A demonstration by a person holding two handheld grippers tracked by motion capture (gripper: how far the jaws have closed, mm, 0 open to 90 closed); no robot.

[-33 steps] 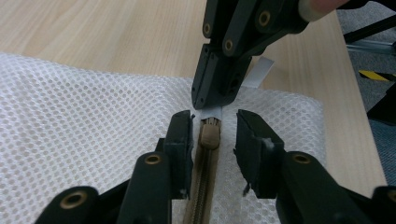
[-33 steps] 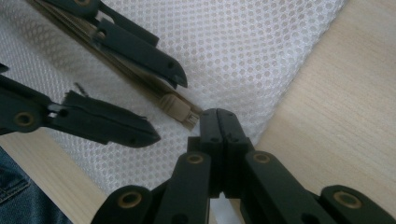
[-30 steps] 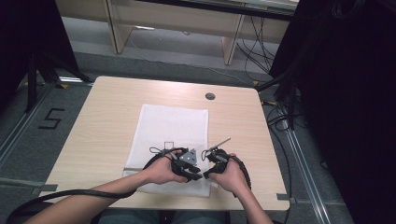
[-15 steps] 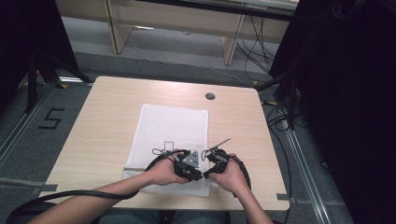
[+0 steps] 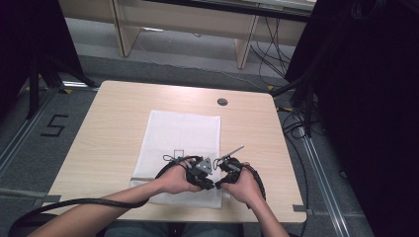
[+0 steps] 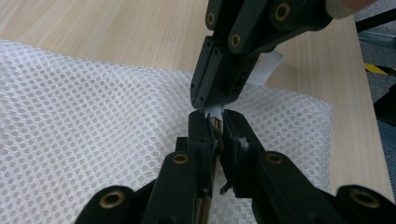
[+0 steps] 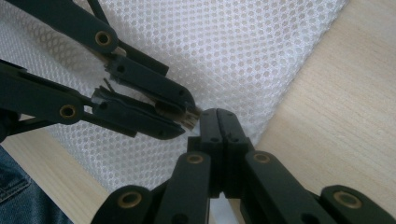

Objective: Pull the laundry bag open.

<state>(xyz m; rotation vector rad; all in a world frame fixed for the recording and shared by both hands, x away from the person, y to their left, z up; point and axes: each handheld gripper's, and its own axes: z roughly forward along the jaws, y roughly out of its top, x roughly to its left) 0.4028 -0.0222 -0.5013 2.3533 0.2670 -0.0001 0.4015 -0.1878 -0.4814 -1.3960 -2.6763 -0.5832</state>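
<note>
I see high view dim, soft, dark beyond right gripper (image 5: pixel 223 164). Table (image 5: pixel 113 128) evenly lit from above, faint shadow under hands. Gripper views brighter; mesh cloth (image 6: pixel 84 121) sharp ahead of jaws, jaw bases blurred near lens. No glare.

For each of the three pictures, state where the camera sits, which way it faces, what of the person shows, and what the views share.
High view: above the person's side, facing forward and down on the wooden table; forearms, hands and both grippers enter from below.
Left gripper view: rides the left gripper, looking along its jaws, which have been closing on a small brownish piece, toward the right gripper.
Right gripper view: rides the shut right gripper, facing the left gripper's tips.
Shared: the white mesh cloth lies beneath both grippers.
</note>
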